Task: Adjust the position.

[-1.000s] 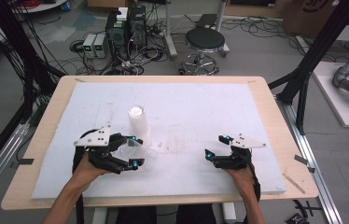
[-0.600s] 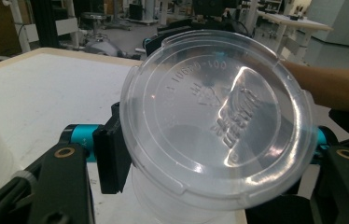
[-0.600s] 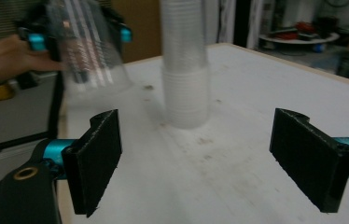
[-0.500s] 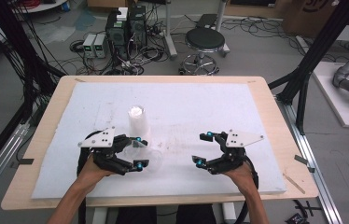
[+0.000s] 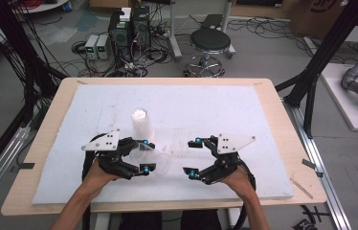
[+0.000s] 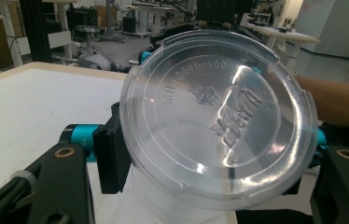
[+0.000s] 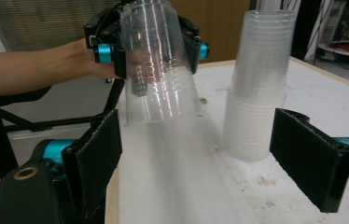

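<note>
Step in hand: a single clear cup (image 5: 157, 162) is held off the stack of cups (image 5: 141, 125), judged just separated.
Left gripper (image 5: 145, 155): jaws are closed on the cup's sides; cup is tilted, its base turned toward the camera (image 6: 217, 123).
Right gripper (image 5: 194, 158): jaws are spread wide, nothing is held or touched.
Stack: stands upright on the white table mat (image 5: 215, 110), just beyond the left gripper.
Next move: the cup is likely to be passed or set down; a gentle grip is called for, the wall being thin.

We see a wooden bench (image 5: 282, 124) with pale edges, and a white foam sheet (image 5: 206, 110) covers nearly all of its top. On that sheet stands an upright stack of clear plastic cups (image 5: 141, 123), left of the middle. Small dark specks lie scattered on the sheet near the stack.
</note>
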Tool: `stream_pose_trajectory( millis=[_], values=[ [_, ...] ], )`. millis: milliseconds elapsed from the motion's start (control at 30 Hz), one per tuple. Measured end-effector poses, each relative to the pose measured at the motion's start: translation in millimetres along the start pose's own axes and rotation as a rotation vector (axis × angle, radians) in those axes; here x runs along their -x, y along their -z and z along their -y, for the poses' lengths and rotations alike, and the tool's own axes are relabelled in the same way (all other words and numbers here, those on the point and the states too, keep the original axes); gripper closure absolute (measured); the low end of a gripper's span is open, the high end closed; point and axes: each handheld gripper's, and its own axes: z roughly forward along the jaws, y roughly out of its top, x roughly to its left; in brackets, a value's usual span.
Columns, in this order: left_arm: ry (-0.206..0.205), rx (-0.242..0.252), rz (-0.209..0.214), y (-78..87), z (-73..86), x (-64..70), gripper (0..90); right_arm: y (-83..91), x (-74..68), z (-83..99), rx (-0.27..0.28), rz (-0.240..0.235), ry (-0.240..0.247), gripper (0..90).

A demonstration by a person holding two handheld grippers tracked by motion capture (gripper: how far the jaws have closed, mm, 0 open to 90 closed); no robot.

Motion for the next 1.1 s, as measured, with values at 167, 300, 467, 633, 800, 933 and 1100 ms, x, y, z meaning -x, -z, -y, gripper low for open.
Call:
stream_pose_trajectory(
  millis=[167, 300, 467, 633, 800, 933, 1100],
  values=[
    [-0.003, 0.012, 0.0, -4.3, -0.7, -0.9, 35.0, -17.3, -3.1, -4.1, -0.011, -0.039, 0.012, 16.9],
    [0.005, 0.02, 0.001, -6.2, -0.5, -1.7, 35.1, -33.1, -5.0, -7.0, -0.022, -0.072, 0.026, 16.9],
    [0.007, 0.024, 0.007, -9.3, -0.5, -2.4, 35.1, -51.2, -5.5, -9.7, -0.04, -0.096, 0.041, 16.9],
    [0.003, 0.033, 0.01, -10.1, -2.2, -2.2, 35.1, -61.0, -6.1, -10.8, -0.048, -0.098, 0.055, 16.9],
    [-0.001, 0.038, 0.016, -11.3, -4.2, -1.5, 35.1, -66.3, -7.8, -10.6, -0.052, -0.097, 0.068, 16.9],
    [-0.001, 0.037, 0.02, -12.6, -4.3, -1.1, 35.1, -70.5, -8.4, -10.6, -0.06, -0.105, 0.078, 17.0],
    [0.0, 0.035, 0.028, -13.0, -4.1, -0.6, 35.1, -73.7, -10.3, -10.0, -0.065, -0.106, 0.1, 23.6]
  ],
)
